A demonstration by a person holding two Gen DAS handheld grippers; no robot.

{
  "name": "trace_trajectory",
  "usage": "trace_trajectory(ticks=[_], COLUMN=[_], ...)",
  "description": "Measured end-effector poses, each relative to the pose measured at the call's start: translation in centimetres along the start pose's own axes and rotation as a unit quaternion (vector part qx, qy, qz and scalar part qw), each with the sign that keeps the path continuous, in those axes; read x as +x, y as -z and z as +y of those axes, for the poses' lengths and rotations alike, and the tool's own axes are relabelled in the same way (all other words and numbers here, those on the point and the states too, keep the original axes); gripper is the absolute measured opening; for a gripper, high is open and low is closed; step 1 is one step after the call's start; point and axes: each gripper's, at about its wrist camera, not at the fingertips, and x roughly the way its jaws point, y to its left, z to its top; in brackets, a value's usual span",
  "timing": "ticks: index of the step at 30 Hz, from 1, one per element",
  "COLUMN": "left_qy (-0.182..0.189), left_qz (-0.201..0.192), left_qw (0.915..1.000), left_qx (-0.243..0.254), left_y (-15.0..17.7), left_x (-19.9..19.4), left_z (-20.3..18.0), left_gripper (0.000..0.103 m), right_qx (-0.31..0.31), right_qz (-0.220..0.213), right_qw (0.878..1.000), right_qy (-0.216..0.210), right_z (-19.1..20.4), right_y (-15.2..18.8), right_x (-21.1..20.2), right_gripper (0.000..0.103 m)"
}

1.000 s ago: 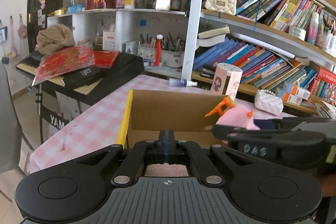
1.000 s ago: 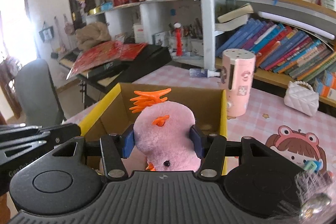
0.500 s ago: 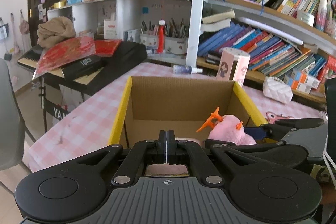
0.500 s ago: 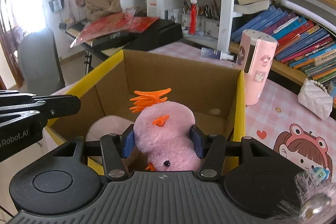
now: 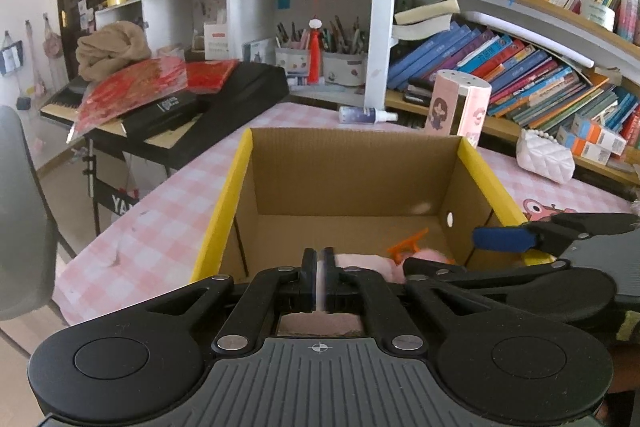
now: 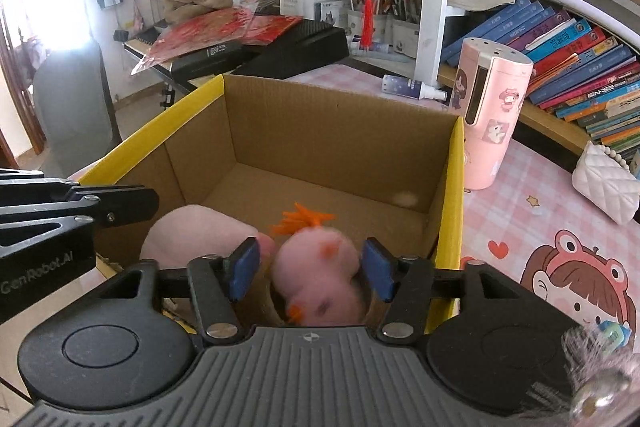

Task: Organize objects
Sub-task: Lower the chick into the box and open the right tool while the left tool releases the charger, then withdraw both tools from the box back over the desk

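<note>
A cardboard box (image 6: 454, 187) with yellow rims stands open on the pink checked table; it also shows in the left wrist view (image 5: 244, 163). My right gripper (image 6: 310, 267) is open over the box's near side. A pink plush chick with an orange crest (image 6: 316, 267) is blurred between its blue pads (image 6: 242, 269), free of them, inside the box. Another pink plush (image 6: 192, 235) lies in the box to its left. My left gripper (image 5: 319, 281) is shut and empty at the box's near edge. The chick's crest (image 5: 406, 247) shows in the left wrist view.
A pink cylindrical device (image 6: 492, 123) stands right of the box. A small spray bottle (image 6: 404, 86) lies behind it. A white quilted purse (image 6: 606, 183) sits at the right. A black keyboard (image 6: 280, 47), a grey chair (image 6: 72, 107) and bookshelves (image 5: 520, 67) surround the table.
My right gripper has opened and let go of the pink chick, which drops into the box. Both grippers have moved nearer and lower over the box. The left gripper stays shut.
</note>
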Motion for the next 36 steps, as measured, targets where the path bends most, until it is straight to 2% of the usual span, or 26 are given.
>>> trace_trajectory(ticks=[3, 5, 8, 14, 19, 25, 36], left_qy=[-0.01, -0.021, -0.019, -0.011, -0.004, 0.001, -0.005], left_qz=[-0.008, -0.02, -0.04, -0.072, -0.084, -0.083, -0.041], left_qw=[0.9999, 0.9996, 0.9989, 0.9973, 0.9965, 0.9964, 0.9988], left_qx=[0.0, -0.002, -0.013, -0.006, -0.009, -0.015, -0.026], left_y=[0.1, 0.2, 0.1, 0.4, 1.0, 2.5, 7.8], left_x=[-0.4, -1.0, -2.0, -4.0, -5.4, -7.0, -10.7], left_z=[-0.1, 0.0, 0.3, 0.1, 0.4, 1.4, 3.8], left_gripper=[0.025, 0.045, 0.068, 0.082, 0.085, 0.086, 0.087], right_qx=[0.0, -0.001, 0.009, 0.026, 0.031, 0.039, 0.038], right_qz=[-0.016, -0.028, -0.044, -0.083, -0.101, -0.093, -0.049], right_qw=[1.0, 0.999, 0.999, 0.995, 0.992, 0.991, 0.994], right_qy=[0.005, 0.016, 0.03, 0.053, 0.072, 0.087, 0.093], right_z=[0.0, -0.1, -0.6, -0.7, -0.3, 0.8, 5.8], right_y=[-0.2, -0.2, -0.2, 0.2, 1.1, 2.8, 7.4], right_x=[-0.7, -1.3, -2.3, -5.0, -7.3, -9.0, -11.3], right_gripper=[0.069, 0.07, 0.07, 0.074, 0.077, 0.078, 0.079])
